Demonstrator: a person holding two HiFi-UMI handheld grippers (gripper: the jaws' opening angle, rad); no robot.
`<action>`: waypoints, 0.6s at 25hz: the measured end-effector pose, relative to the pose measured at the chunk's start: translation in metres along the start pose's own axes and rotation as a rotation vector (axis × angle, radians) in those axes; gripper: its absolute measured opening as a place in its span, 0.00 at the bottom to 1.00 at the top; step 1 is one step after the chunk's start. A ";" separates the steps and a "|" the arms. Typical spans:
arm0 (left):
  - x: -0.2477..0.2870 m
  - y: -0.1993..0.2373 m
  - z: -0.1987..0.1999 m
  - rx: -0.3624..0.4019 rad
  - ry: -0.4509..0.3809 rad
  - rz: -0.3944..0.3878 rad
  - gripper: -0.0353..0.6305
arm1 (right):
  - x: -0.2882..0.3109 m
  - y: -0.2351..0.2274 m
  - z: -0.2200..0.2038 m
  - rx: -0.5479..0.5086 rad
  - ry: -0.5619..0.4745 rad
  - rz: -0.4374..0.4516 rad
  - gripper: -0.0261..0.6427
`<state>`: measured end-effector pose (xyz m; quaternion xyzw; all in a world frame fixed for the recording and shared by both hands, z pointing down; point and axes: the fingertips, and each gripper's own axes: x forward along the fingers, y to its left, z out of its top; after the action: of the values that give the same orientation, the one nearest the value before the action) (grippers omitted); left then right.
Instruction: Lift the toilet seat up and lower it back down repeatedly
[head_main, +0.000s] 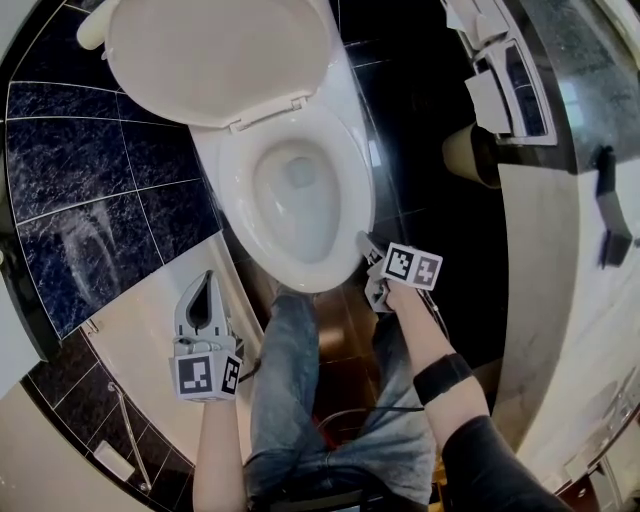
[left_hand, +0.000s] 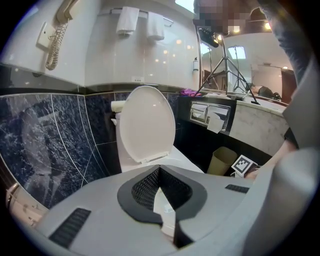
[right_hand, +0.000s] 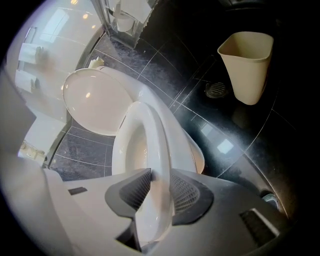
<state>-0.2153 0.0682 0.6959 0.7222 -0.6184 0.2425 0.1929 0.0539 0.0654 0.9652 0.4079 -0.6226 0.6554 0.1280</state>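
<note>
The white toilet has its lid standing up against the wall. The seat lies low over the bowl. My right gripper is at the seat's front right edge. In the right gripper view the seat rim runs between the jaws of my right gripper, and both dark ribbed pads press on it. My left gripper hangs apart from the toilet, to its left. Its tips meet with nothing between them. The left gripper points toward the raised lid.
A beige waste bin stands on the dark tiled floor right of the toilet, by a floor drain. Paper holders hang on the right wall under a marble counter. The person's jeans-clad legs stand before the bowl.
</note>
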 end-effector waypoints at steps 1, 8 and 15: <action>0.000 -0.001 -0.002 -0.002 0.003 -0.002 0.05 | -0.001 0.001 0.000 0.019 -0.005 0.008 0.23; -0.001 -0.015 -0.012 0.019 0.019 -0.034 0.05 | -0.018 0.014 0.007 0.008 -0.006 0.009 0.22; -0.021 -0.058 -0.034 0.142 0.148 -0.128 0.05 | -0.047 0.048 0.015 -0.019 0.035 0.009 0.22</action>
<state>-0.1640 0.1141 0.7122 0.7521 -0.5366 0.3253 0.2014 0.0570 0.0586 0.8971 0.3925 -0.6284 0.6569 0.1398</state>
